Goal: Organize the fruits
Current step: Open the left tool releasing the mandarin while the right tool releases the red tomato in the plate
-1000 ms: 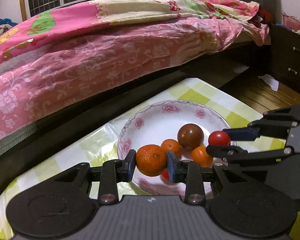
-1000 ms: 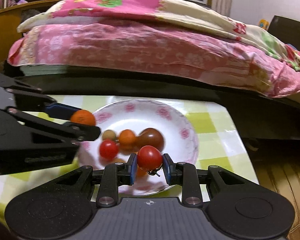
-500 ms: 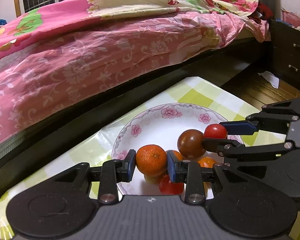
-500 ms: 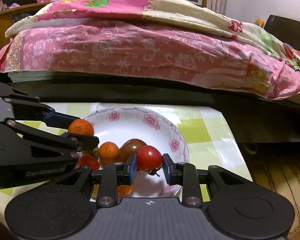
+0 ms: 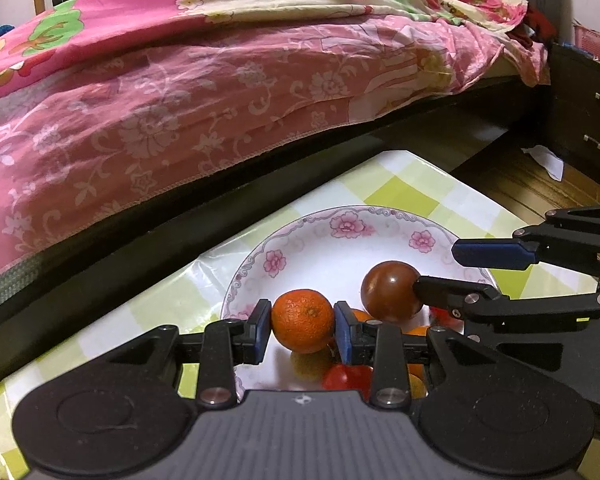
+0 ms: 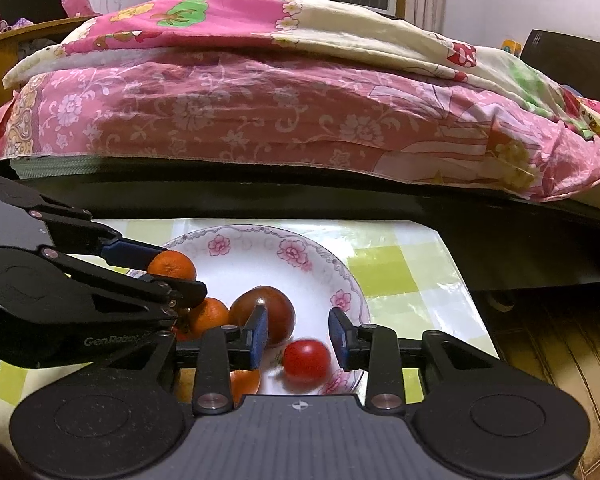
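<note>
Left tool (image 5: 303,330) clamps an orange mandarin (image 5: 303,320) above the near rim of the floral plate (image 5: 342,226). Right tool (image 6: 298,334) stands spread, holding nothing; a blurred red tomato (image 6: 306,361) lies just below its gap. Round fruits show no long axis. Plate sits on a checked worktop (image 6: 396,276) beside a pink-quilted bed (image 6: 260,120).

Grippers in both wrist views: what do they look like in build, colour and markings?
Both match. The left gripper and right gripper are matte black, with angular linkage arms, silver rivets, blue pads on the fingers and a grey ribbed body flanked by round black discs. Pale lettering marks the left gripper's side in the right wrist view. No cables or sleeves show.
</note>
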Demonstrator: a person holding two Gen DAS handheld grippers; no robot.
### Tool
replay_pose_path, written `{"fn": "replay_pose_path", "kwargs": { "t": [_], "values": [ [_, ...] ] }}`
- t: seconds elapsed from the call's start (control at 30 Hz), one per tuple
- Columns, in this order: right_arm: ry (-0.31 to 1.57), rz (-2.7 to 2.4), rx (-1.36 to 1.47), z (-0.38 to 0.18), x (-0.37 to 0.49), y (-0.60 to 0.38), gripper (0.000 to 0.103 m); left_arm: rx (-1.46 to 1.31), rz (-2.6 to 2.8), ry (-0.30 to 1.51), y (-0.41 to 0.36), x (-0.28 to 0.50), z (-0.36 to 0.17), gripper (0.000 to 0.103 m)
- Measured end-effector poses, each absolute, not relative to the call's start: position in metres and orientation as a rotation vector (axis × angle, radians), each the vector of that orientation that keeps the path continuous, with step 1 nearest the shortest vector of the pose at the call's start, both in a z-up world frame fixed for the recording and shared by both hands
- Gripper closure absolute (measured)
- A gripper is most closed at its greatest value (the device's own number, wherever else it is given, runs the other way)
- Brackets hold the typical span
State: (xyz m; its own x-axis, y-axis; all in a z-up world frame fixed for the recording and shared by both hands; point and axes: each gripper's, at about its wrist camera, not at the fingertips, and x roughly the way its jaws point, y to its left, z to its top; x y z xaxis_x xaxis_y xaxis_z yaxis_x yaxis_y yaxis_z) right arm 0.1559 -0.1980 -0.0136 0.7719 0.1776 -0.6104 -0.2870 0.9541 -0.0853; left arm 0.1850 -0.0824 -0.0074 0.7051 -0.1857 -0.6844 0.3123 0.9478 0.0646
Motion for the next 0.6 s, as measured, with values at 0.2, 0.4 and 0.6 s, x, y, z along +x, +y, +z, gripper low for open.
{"fn": "replay_pose_path", "kwargs": {
  "t": [0.2,0.4,0.6],
  "values": [
    [0.645,0.248,-0.159,-0.014,0.157,-0.201,0.073,0.179,-0.274,0.734,-0.083,0.189,-0.007,0.049],
    [0.645,0.236,-0.139,-0.014,0.156,-0.205,0.072,0.178,-0.260,0.741,-0.081,0.191,-0.002,0.045],
    [0.635,0.241,-0.093,-0.005,0.148,-0.210,0.071,0.169,-0.209,0.723,-0.069,0.168,0.022,0.040]
  ]
}}
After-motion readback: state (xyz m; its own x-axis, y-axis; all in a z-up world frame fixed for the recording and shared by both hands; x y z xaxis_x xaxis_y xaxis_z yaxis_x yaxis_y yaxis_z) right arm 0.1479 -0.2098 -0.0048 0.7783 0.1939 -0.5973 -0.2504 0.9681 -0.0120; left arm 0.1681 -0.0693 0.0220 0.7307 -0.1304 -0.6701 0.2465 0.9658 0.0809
